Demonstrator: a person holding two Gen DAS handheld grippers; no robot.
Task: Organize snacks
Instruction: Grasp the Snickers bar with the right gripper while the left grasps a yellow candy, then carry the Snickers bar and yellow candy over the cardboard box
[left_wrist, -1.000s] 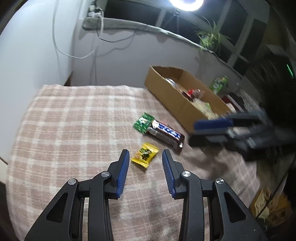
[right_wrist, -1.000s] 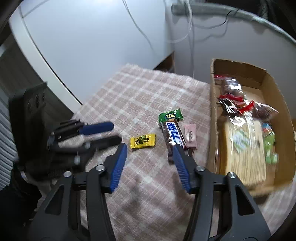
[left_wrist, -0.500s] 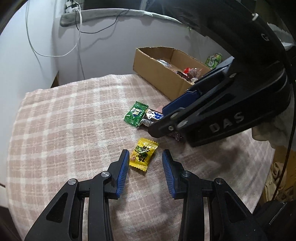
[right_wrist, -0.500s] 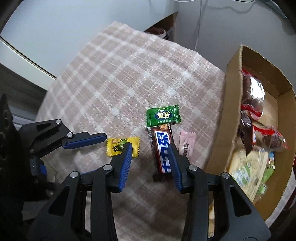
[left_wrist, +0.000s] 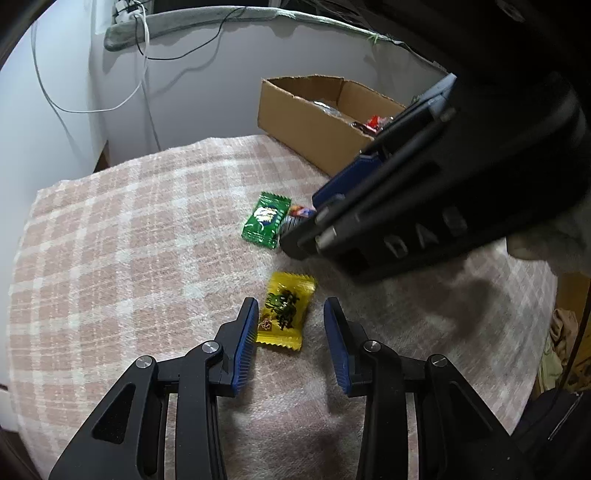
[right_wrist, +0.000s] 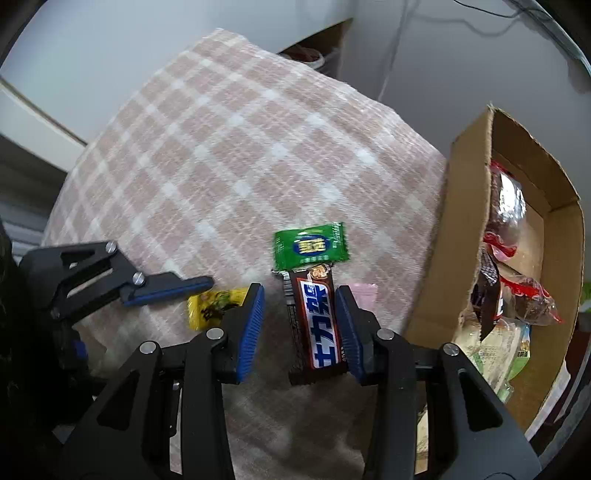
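Between the blue pads of the left gripper (left_wrist: 290, 345) lies a yellow candy packet (left_wrist: 283, 311), flat on the pink plaid cloth (left_wrist: 129, 240). The jaws stand moderately apart with a gap on each side of the packet, so the pads do not press on it; the left pad comes nearest, close beside the packet's near edge. Ahead of this gripper and slightly to its right, a green snack packet (left_wrist: 266, 220) rests on the cloth, and beyond it the right gripper's black body fills the upper right of the view.

From the right wrist camera, the right gripper (right_wrist: 301, 328) points steeply down at a brown chocolate bar (right_wrist: 317, 325) with a blue-and-white label. The bar lies lengthwise between the jaws, close against the right pad, while open cloth shows between it and the left pad; no squeeze is visible. Just ahead of the fingertips the green snack packet (right_wrist: 310, 247) touches the bar's far end. A pale pink packet (right_wrist: 364, 291) peeks out just outside the right finger. To the right stands a cardboard box (right_wrist: 443, 240) holding several wrapped snacks. To the left, the left gripper (right_wrist: 192, 295) straddles the yellow candy packet (right_wrist: 214, 304).
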